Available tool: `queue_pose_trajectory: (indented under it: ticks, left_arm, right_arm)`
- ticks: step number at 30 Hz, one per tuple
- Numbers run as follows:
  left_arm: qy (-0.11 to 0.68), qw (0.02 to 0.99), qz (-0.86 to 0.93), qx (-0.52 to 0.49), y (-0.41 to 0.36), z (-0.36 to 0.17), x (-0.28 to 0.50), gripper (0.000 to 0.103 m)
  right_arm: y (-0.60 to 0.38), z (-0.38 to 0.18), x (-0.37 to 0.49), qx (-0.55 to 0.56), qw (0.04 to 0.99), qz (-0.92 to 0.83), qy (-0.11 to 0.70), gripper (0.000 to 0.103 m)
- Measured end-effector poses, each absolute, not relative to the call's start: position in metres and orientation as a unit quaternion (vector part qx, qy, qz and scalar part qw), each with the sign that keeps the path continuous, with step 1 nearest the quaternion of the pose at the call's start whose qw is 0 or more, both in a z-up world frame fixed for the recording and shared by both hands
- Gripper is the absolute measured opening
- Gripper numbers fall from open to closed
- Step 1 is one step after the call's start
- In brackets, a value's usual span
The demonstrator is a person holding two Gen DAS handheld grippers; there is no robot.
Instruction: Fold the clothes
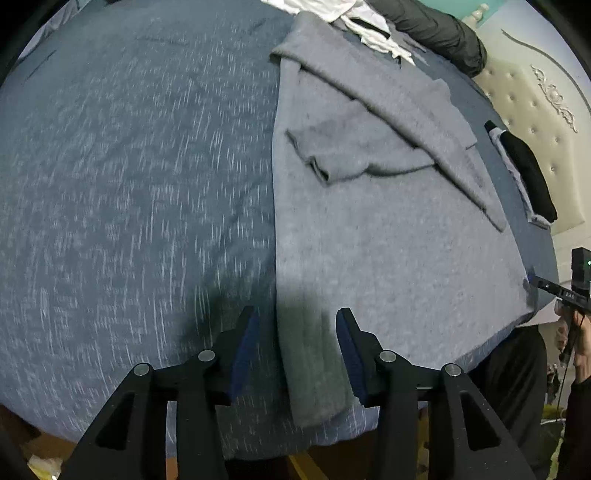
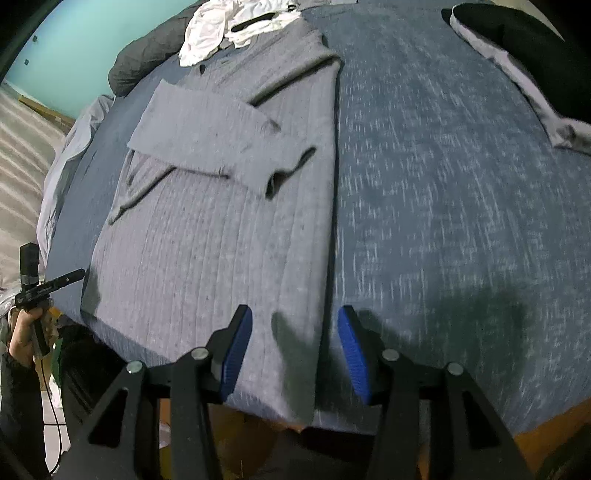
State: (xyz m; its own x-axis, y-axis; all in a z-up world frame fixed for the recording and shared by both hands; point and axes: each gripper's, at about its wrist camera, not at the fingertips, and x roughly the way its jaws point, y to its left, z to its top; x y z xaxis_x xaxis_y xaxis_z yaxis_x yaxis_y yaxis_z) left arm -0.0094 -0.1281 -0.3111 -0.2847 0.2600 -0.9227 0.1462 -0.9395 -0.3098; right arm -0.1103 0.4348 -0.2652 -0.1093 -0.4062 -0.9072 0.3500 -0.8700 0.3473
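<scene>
Left wrist view puts the left hand-held gripper (image 1: 297, 321) nearest the lens, its blue-padded fingers spread apart with nothing between them, hovering over the near left corner of the grey sweater (image 1: 369, 236). That hem corner hangs slightly past the edge of the bed (image 1: 129, 184), which is covered in a blue speckled sheet. Further along, the sweater lies flat on the bed with both sleeves folded in across its body, one cuff (image 1: 321, 166) ending near the middle. Beyond its collar sits a white garment (image 1: 373, 33) and a dark pillow (image 1: 436, 29), while a black folded item (image 1: 528, 173) lies off to the right by the tufted headboard (image 1: 535, 110).

Right wrist view shows the right hand-held gripper (image 2: 295, 325) likewise parted and empty, poised above the sweater's near right corner, the garment's straight edge running away between its fingers. At the far left, the person's left hand (image 2: 26, 332) grips the other tool beside the bed's edge
</scene>
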Motion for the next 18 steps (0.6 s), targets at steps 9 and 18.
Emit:
queue_pose_trajectory:
  ticks: [9,18]
  left_arm:
    - [-0.17,0.039,0.771,-0.612,-0.118,-0.324,0.007,0.048]
    - [-0.178,0.047,0.769,-0.612,-0.111,-0.33,0.02,0.048]
  right_arm:
    - [0.443,-0.277,-0.095,0.635,0.249,-0.731,-0.032,0.056]
    - [0.45,-0.28,-0.092,0.638,0.25,-0.726,-0.057,0.056]
